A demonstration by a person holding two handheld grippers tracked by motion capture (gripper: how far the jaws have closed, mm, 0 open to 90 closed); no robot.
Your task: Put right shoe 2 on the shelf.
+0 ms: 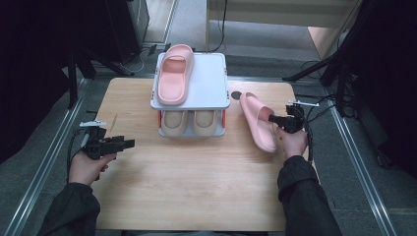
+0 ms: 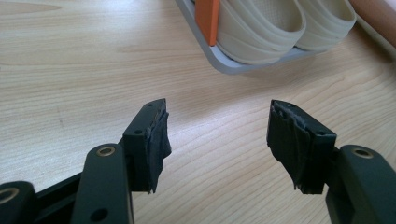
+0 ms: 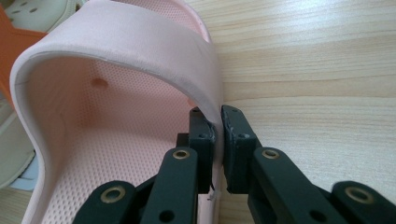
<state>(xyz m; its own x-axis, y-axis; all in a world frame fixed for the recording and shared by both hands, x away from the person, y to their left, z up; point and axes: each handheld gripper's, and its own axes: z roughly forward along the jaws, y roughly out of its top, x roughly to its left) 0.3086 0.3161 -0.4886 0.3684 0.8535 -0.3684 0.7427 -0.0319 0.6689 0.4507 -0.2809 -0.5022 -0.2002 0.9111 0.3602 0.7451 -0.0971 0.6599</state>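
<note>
the right gripper [image 3: 218, 128] has its jaws pinched on the strap edge of the pink slide [image 1: 258, 121] lying near the table's right edge, beside the shoe rack [image 1: 216, 78]. this looks like the grasp step; next comes a lift onto the rack's top shelf by its mate [image 1: 174, 73]. the left gripper [image 2: 217, 140] hangs open over bare wood. the wooden table [image 1: 187, 187] stands on grey floor in a dark room.
</note>
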